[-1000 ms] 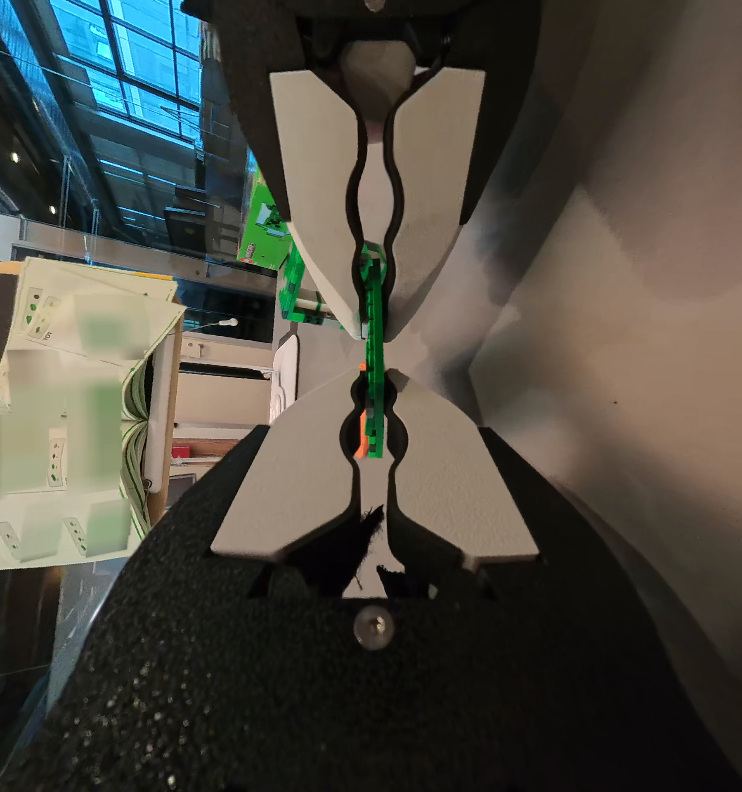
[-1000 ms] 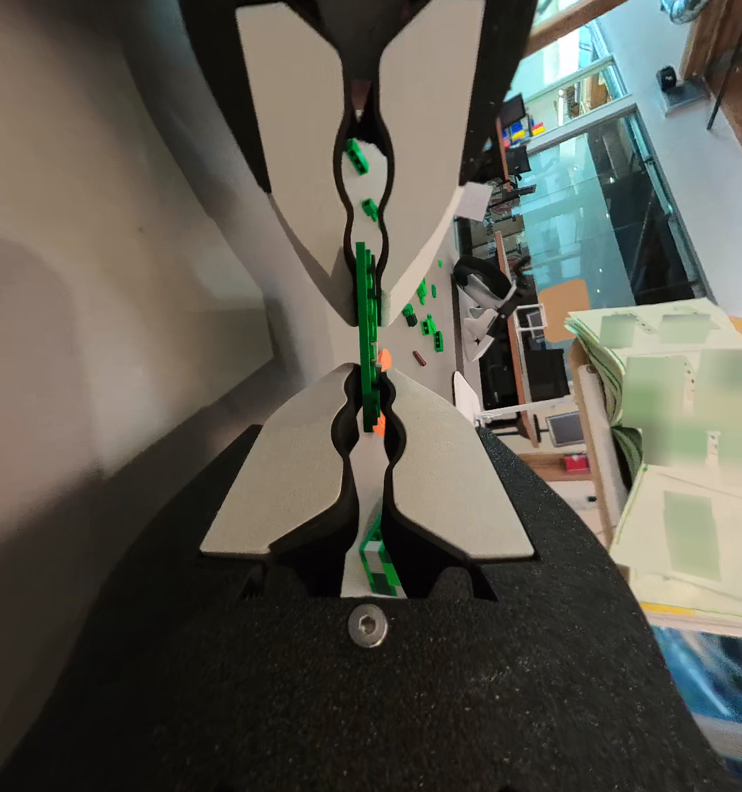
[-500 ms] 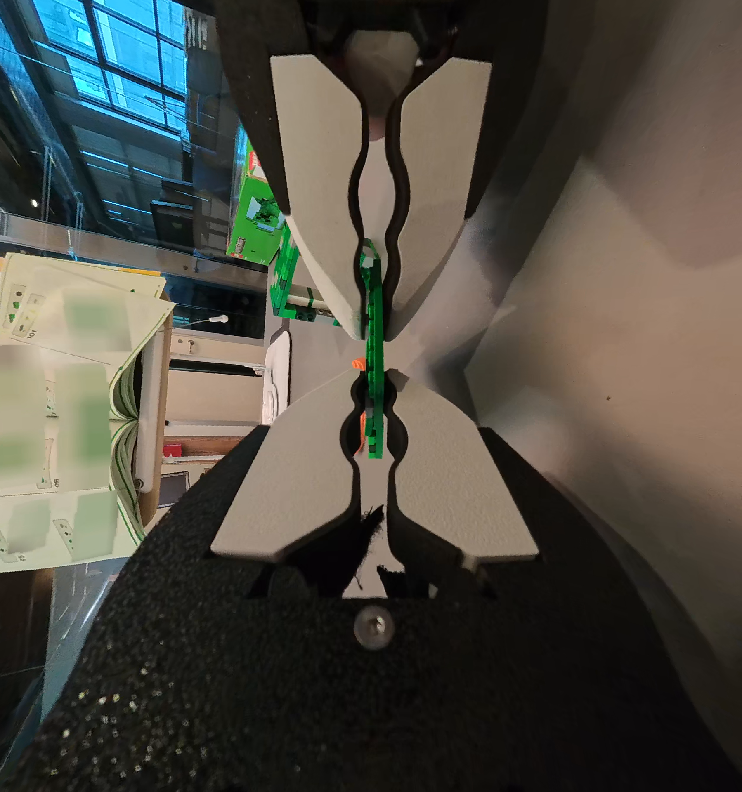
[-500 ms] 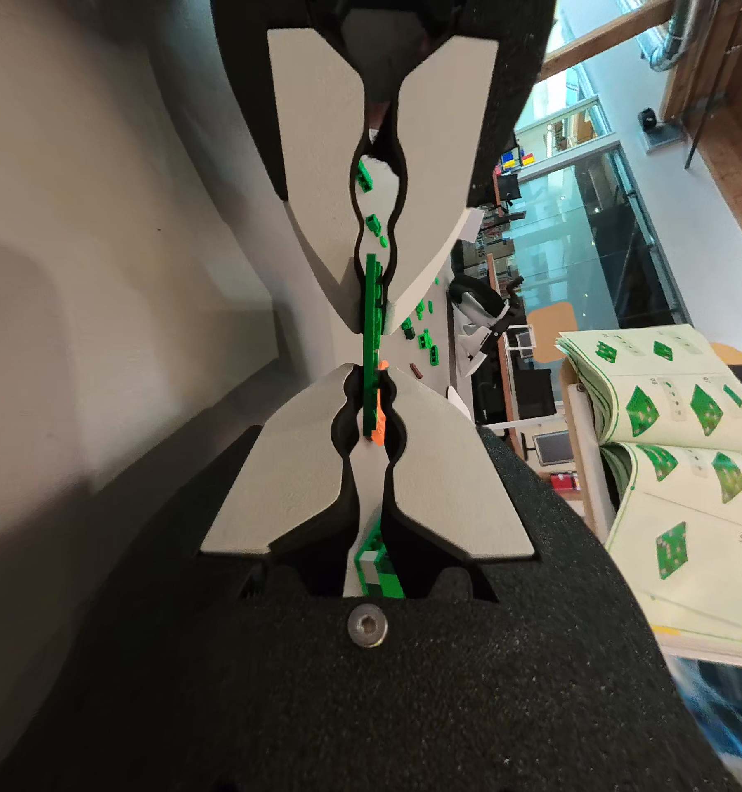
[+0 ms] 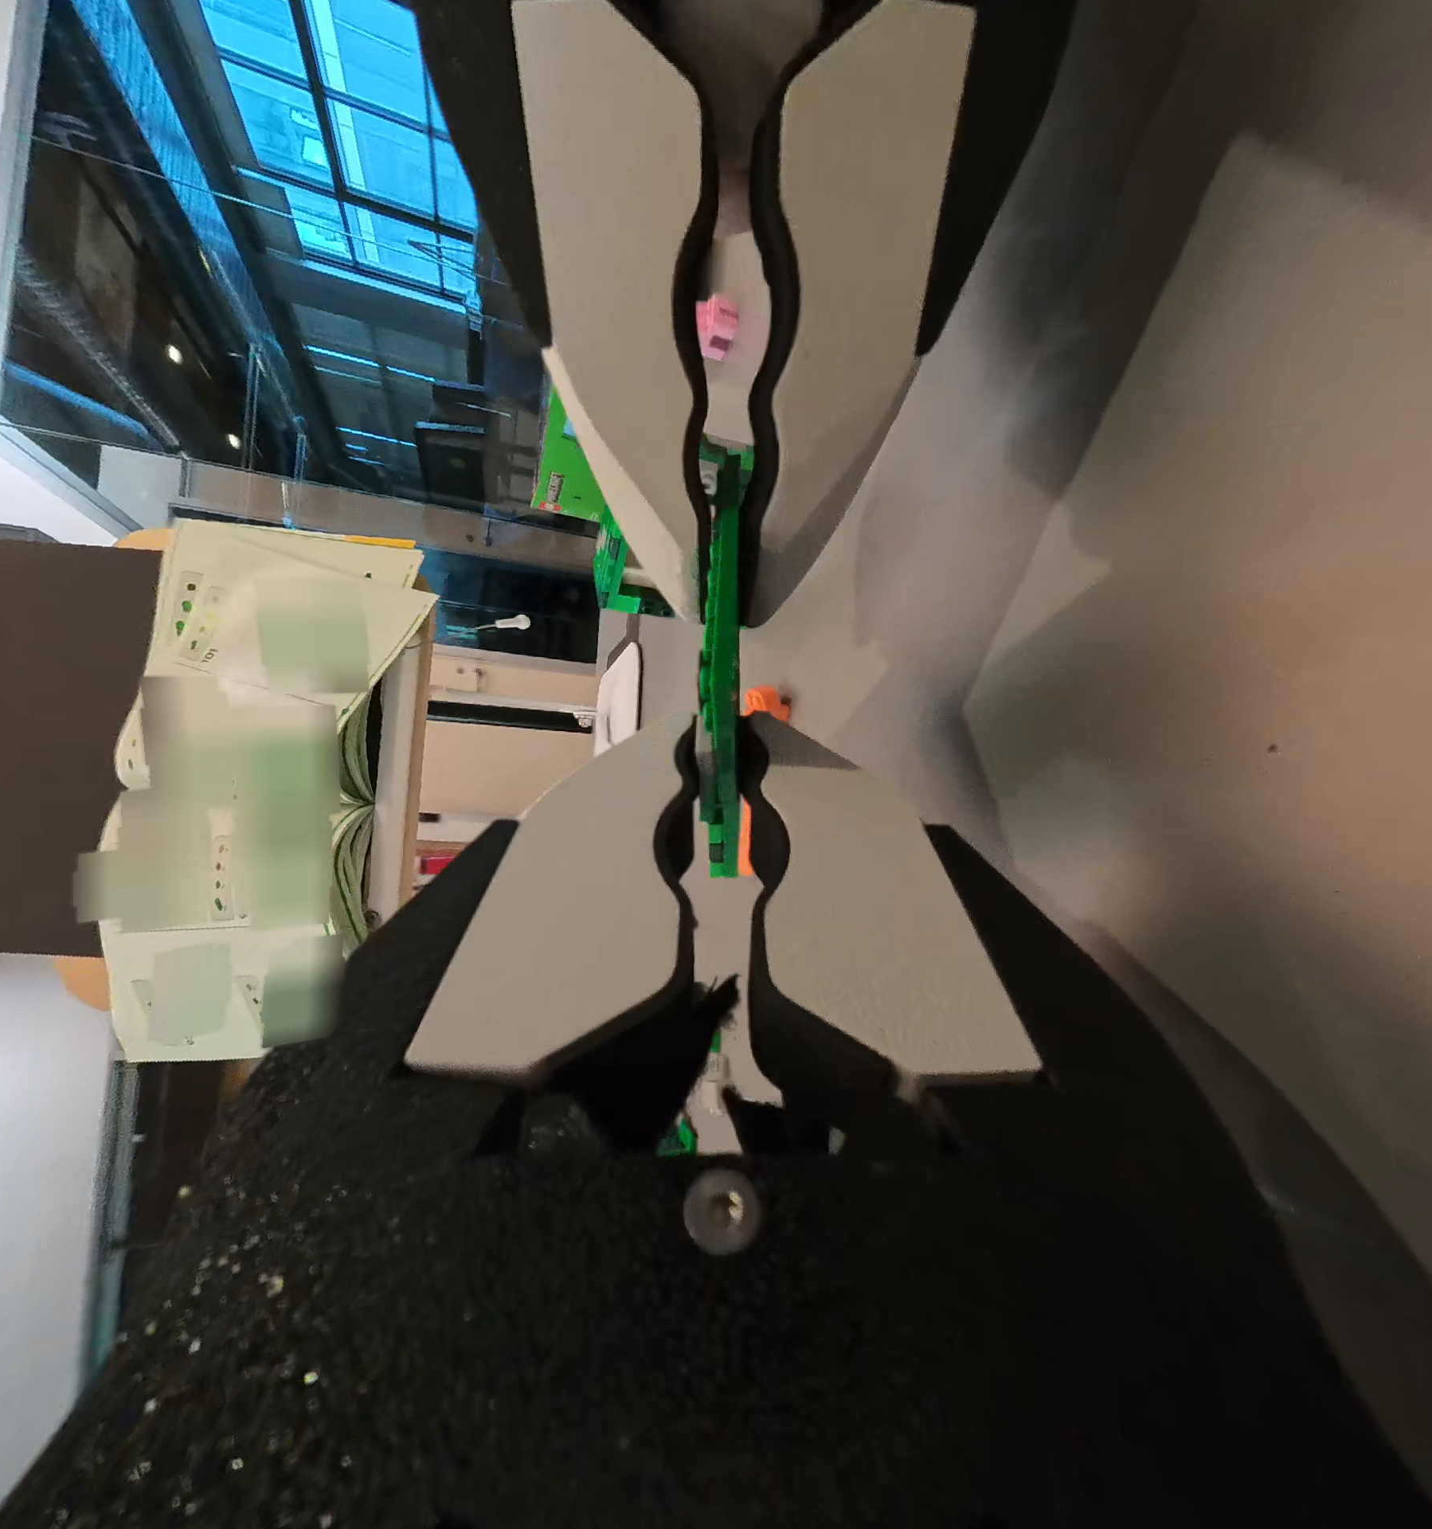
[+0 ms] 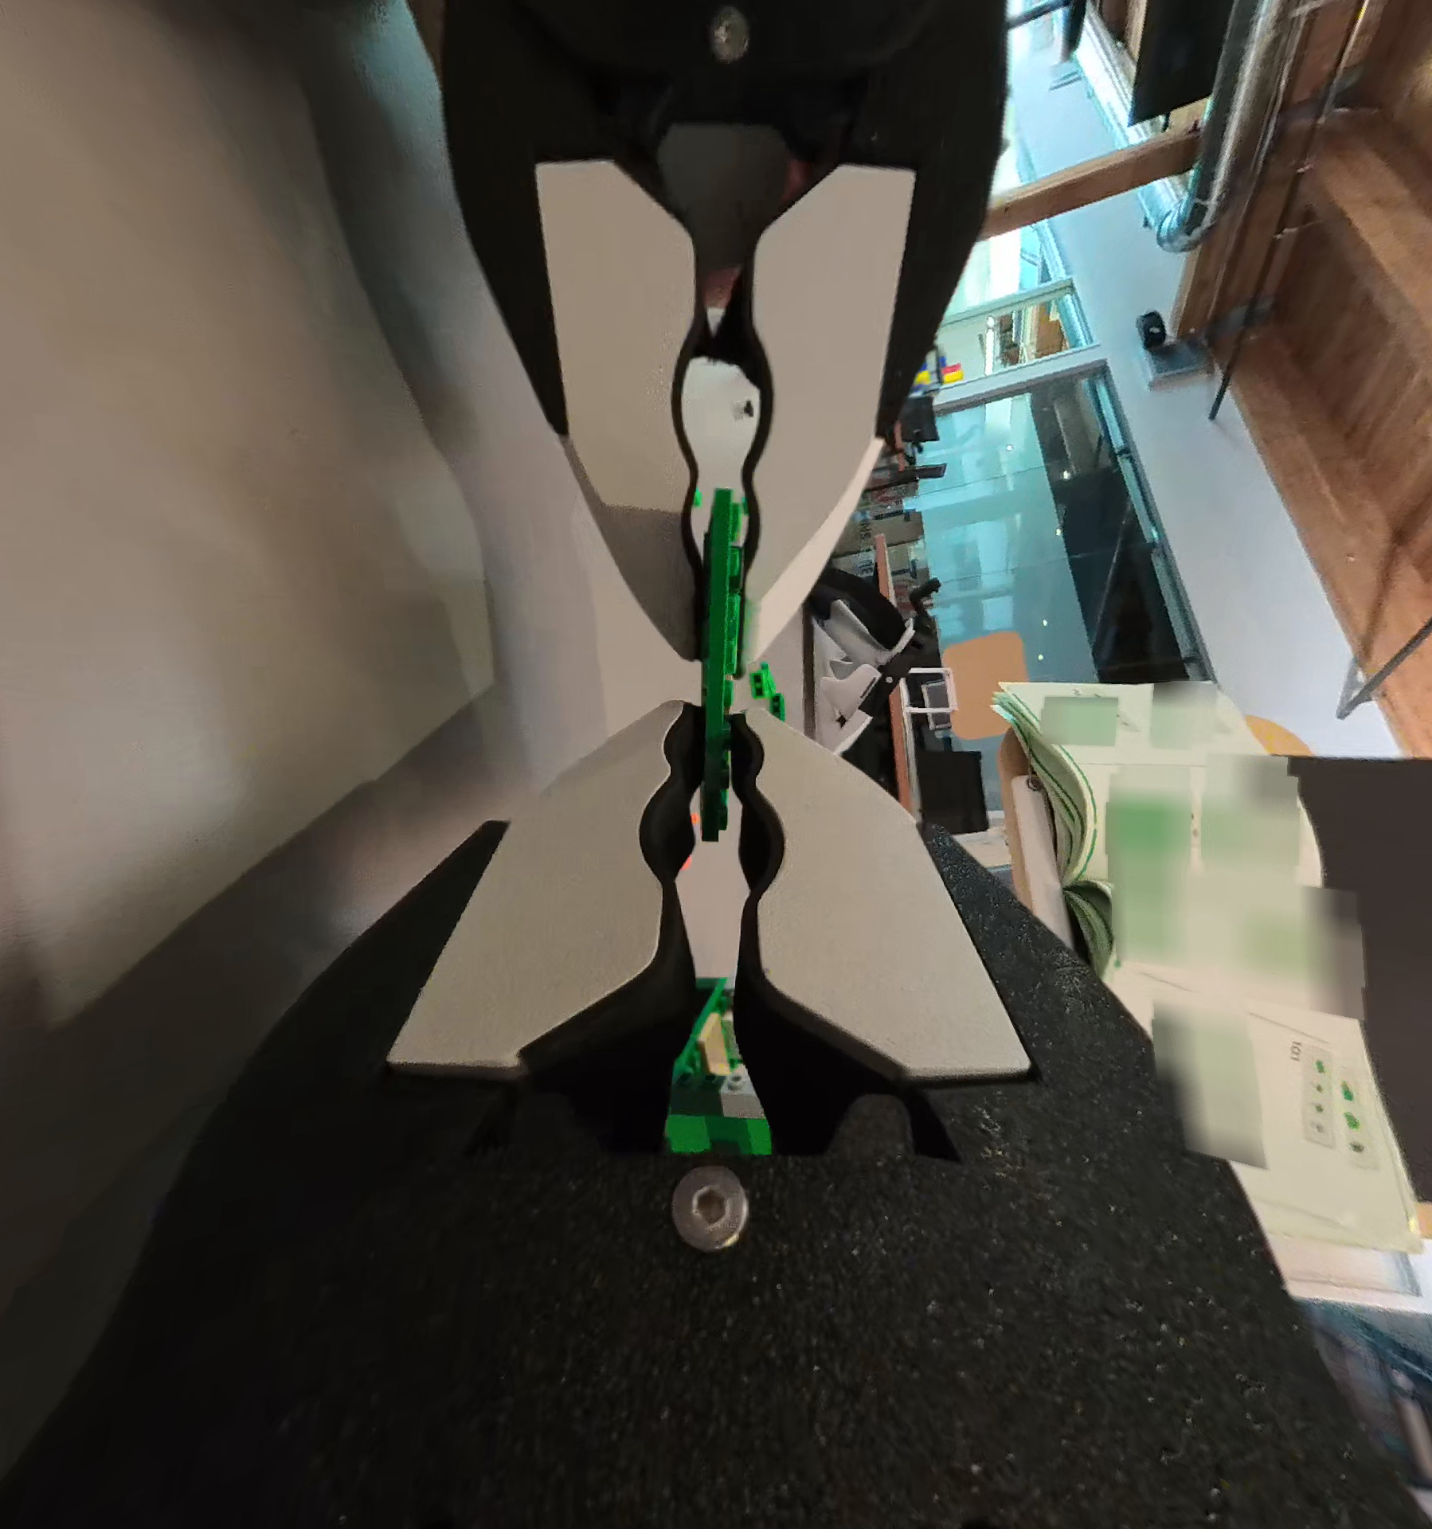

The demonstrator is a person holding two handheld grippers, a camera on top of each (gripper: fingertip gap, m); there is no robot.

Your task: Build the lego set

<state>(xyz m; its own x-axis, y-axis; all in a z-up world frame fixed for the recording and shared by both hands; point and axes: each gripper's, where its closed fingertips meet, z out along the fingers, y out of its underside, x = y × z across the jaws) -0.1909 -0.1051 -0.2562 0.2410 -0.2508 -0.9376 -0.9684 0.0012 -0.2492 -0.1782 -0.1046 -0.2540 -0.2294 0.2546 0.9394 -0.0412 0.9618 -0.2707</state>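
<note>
A thin green lego plate [image 5: 719, 662], seen edge-on, is clamped at both ends. My left gripper [image 5: 721, 732] is shut on its near end, and my right gripper [image 5: 721, 612] faces it from the top, shut on the far end. An orange piece [image 5: 744, 836] sits against the plate between my left fingers. In the right wrist view the right gripper [image 6: 717, 724] and left gripper [image 6: 717, 654] meet tip to tip on the same plate [image 6: 721, 629]. A small green and grey build [image 6: 717, 1092] shows low between the right fingers.
The grey table [image 5: 1193, 579] lies behind. On it are an orange piece [image 5: 766, 703], a pink piece [image 5: 717, 327] and loose green bricks [image 6: 766, 683]. An open instruction booklet [image 5: 266, 786] stands beside a green box [image 5: 568, 463]; the booklet also shows in the right wrist view [image 6: 1193, 869]. The grippers are tip to tip, or close to it.
Both grippers stay shut on the green plate and have turned together, so the background has shifted. The orange piece now shows on the other side of the plate in both views.
</note>
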